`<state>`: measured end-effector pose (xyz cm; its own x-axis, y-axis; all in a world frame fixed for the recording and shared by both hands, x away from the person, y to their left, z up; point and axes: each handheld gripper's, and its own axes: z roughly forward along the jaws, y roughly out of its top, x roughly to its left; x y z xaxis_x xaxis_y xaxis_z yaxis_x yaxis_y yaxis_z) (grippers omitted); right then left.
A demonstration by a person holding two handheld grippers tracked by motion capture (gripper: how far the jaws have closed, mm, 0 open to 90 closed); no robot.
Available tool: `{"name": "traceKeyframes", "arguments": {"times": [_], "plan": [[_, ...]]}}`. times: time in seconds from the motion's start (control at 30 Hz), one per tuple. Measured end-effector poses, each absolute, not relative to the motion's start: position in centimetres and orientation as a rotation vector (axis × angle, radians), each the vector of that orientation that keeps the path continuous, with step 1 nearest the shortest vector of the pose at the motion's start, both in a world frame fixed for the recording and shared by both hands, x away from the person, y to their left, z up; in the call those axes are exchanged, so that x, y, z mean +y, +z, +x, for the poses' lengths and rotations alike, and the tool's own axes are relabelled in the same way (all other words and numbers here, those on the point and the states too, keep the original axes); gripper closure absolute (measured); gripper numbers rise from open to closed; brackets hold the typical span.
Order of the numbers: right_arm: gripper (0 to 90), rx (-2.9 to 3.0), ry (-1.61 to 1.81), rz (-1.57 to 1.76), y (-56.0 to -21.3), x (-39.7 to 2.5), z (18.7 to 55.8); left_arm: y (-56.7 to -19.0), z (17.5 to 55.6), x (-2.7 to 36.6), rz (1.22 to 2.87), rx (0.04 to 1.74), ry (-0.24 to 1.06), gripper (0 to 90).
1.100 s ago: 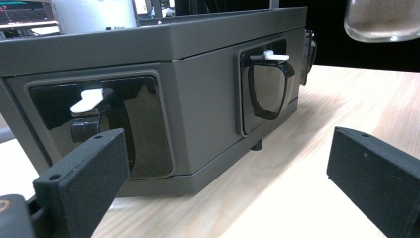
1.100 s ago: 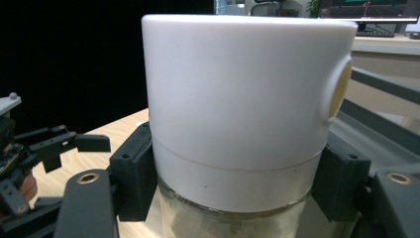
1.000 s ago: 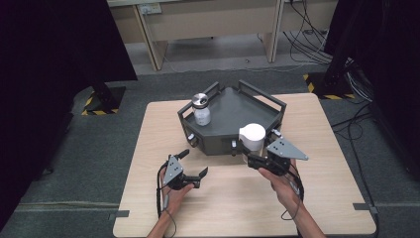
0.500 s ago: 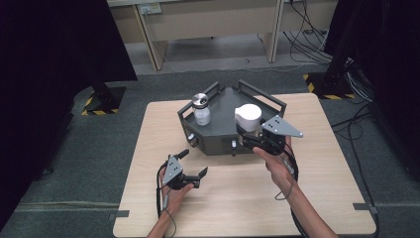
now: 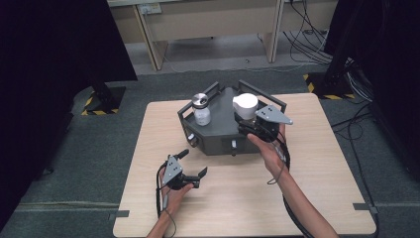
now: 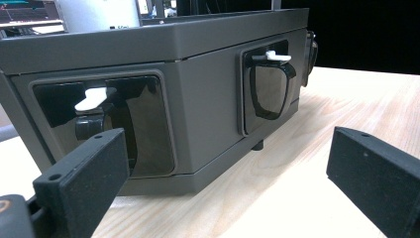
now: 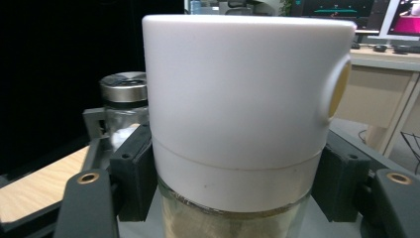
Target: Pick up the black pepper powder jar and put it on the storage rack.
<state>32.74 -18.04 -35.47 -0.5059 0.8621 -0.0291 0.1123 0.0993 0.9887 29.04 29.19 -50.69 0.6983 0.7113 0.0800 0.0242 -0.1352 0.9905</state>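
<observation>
The right gripper (image 5: 253,125) is clamping its jaws on either side of the white-capped jar (image 5: 245,105), which is standing upright on the right part of the dark grey tray-topped box (image 5: 218,139), well apart from the metal-lidded glass jar (image 5: 201,109) at the box's left. The left gripper (image 5: 190,166) is resting low over the wooden table (image 5: 317,163) in front of the box, its jaws spread wide and gripping nothing.

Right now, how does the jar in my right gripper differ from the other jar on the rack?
The white-capped jar has a tall white plastic cap; the small jar has a flat silver metal lid. The white-capped jar holds tan contents and sits clamped in the right gripper; the small jar stands free. Both are glass and upright on the grey rack.
</observation>
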Motion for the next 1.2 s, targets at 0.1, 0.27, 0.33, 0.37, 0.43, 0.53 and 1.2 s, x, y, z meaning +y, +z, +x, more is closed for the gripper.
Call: {"name": "traceKeyframes", "arguments": {"times": [0.1,0.27,0.33,0.37,0.43,0.53,1.2], "plan": [[30.7,1.719,1.452,0.972,-35.6,-17.6,33.5,-50.7,29.0,29.2,1.615,0.61,0.661,2.0],[30.7,1.71,1.427,0.981,-35.7,-16.8,34.7,-50.7,29.0,29.2,1.614,0.61,0.659,2.0],[30.7,1.706,1.418,0.985,-35.8,-16.4,35.0,-50.7,29.0,29.2,1.614,0.611,0.658,2.0],[30.7,1.706,1.414,0.988,-35.8,-16.3,35.2,-50.7,29.0,29.2,1.614,0.61,0.658,2.0],[30.7,1.703,1.4,0.999,-35.8,-15.9,35.5,-50.7,29.0,29.2,1.614,0.608,0.658,2.0],[30.7,1.696,1.388,1.017,-35.9,-15.4,36.0,-50.7,29.1,29.2,1.614,0.607,0.658,2.0],[30.6,1.657,1.321,1.068,-37.2,-14.0,37.3,-50.8,29.2,29.1,1.619,0.605,0.654,2.0]]}}
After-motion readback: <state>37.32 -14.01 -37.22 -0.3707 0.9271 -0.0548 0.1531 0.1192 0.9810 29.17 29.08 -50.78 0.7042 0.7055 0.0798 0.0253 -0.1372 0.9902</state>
